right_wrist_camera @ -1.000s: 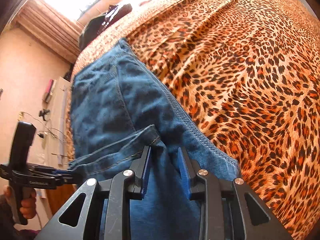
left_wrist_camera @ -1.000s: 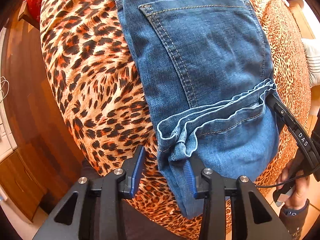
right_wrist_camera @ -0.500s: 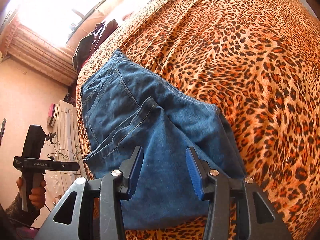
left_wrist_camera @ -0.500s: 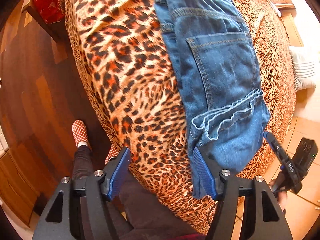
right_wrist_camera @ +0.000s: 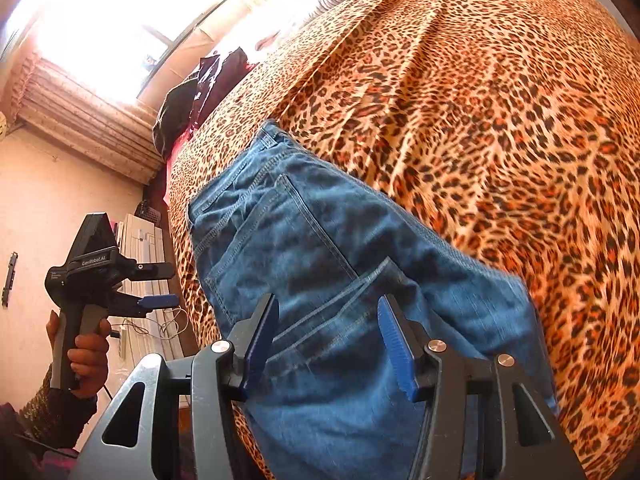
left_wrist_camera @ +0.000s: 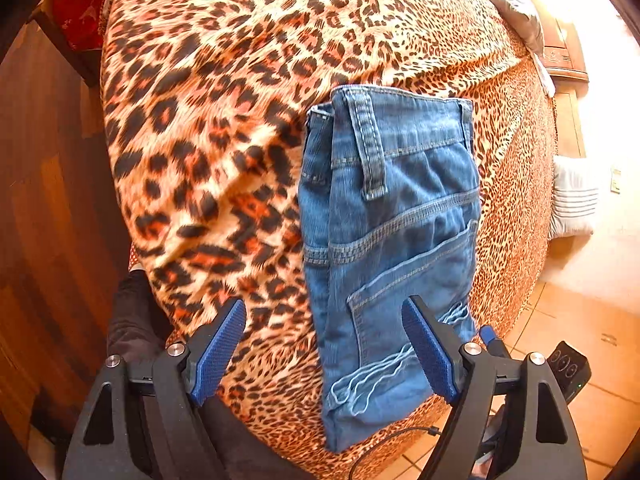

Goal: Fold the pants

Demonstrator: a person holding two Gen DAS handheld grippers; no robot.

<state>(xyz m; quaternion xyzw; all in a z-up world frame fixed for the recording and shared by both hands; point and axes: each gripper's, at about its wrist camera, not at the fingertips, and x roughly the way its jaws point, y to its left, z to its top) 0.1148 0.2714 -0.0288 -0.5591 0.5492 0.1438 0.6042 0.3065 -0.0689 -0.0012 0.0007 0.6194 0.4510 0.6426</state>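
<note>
Blue denim jeans [left_wrist_camera: 392, 240] lie folded into a compact rectangle on a leopard-print bed cover [left_wrist_camera: 208, 128], near the bed's edge, with the leg hems on top at the near end. My left gripper [left_wrist_camera: 324, 350] is open and empty, held back above the near edge of the jeans. My right gripper [right_wrist_camera: 326, 340] is open and empty above the folded jeans [right_wrist_camera: 320, 256]. The left gripper also shows in the right wrist view [right_wrist_camera: 160, 286], held off the bed's edge.
The leopard bed cover [right_wrist_camera: 480, 100] stretches wide to the right. Dark clothes [right_wrist_camera: 196, 92] lie at the far end by a bright window. A wooden floor [left_wrist_camera: 48, 184] lies left of the bed, tiled floor [left_wrist_camera: 580, 340] right. A white pillow [left_wrist_camera: 572, 196] lies on the floor.
Both grippers opened and let go of the jeans' hem, then pulled back and up. The folded jeans stay on the bed.
</note>
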